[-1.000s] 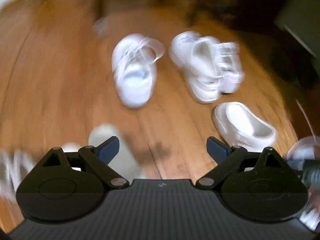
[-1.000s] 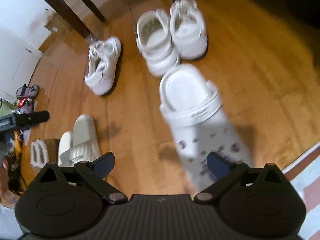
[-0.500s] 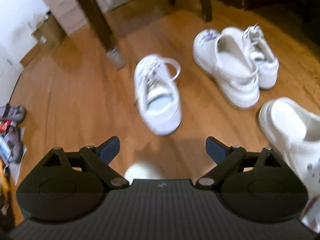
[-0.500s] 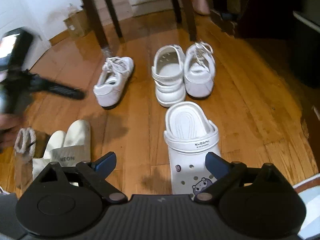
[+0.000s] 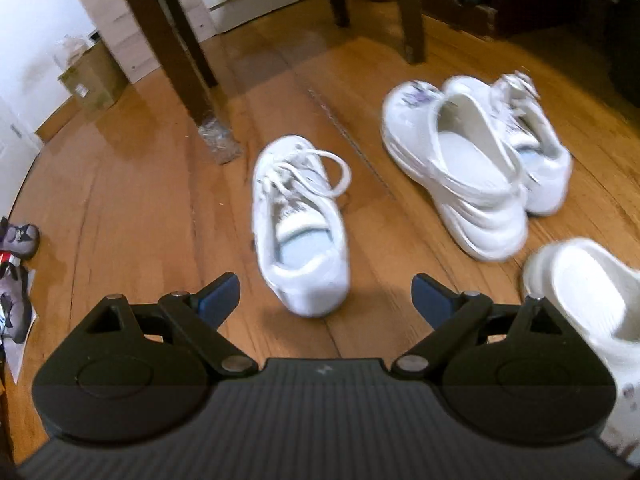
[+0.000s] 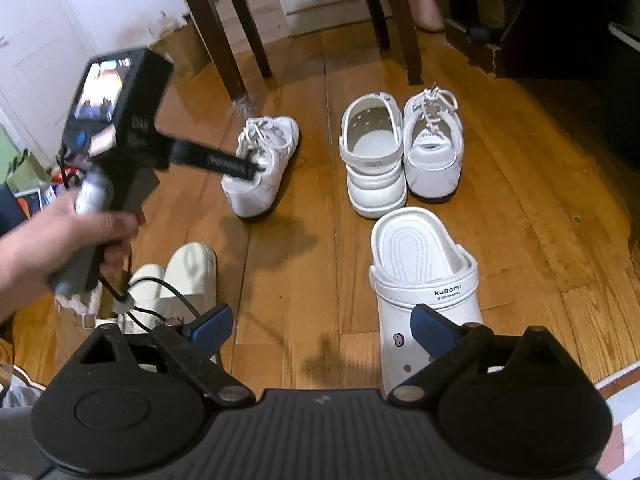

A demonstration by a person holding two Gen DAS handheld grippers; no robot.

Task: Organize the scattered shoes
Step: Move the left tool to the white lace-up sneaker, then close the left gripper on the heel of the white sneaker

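Note:
A white lace-up sneaker (image 5: 300,224) lies on the wood floor, its heel right in front of my open left gripper (image 5: 326,298). In the right wrist view a hand holds that left gripper (image 6: 242,168) with its fingers over the heel of this sneaker (image 6: 262,168). Further right, a white strap clog (image 6: 372,156) and a second sneaker (image 6: 432,148) stand side by side. A white Kuromi clog (image 6: 424,280) lies just ahead of my open right gripper (image 6: 320,326), which holds nothing. Cream slippers (image 6: 180,280) lie at the lower left.
Dark table legs (image 5: 180,60) stand behind the sneaker, with a cardboard box (image 5: 94,78) by the wall. Small shoes (image 5: 20,236) and clutter sit at the left edge. Dark furniture (image 6: 560,20) lines the right side. A rug edge (image 6: 624,412) shows at bottom right.
My left gripper has moved forward and down, and the lone sneaker's heel now sits close before its fingers. The right gripper's view has shifted only slightly, and the hand-held left gripper now reaches the sneaker.

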